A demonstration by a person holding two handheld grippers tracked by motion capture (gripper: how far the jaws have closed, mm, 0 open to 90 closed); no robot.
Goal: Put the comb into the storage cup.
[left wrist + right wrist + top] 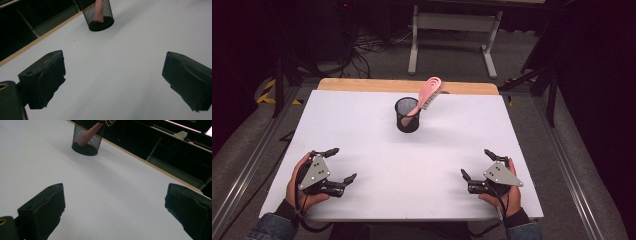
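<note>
A black mesh cup (407, 115) stands on the white table top (362, 125), a little behind its middle. A pink hairbrush (428, 93) leans in the cup, handle down and bristle head sticking out to the upper right. My left gripper (342, 164) rests near the front left corner, open and holding nothing. Near the front right, my right gripper (477, 163) is also open with nothing in it. In the left gripper view the cup (98, 13) shows far ahead with the pink handle (99, 11) inside. The right gripper view shows the cup (86, 138) and handle (87, 133) too.
The wooden rim of the table (362, 85) shows along its far edge. Beyond it are a white desk frame (454, 35) and cables on the floor (367, 47). Metal rails (242, 170) run along both sides of the table.
</note>
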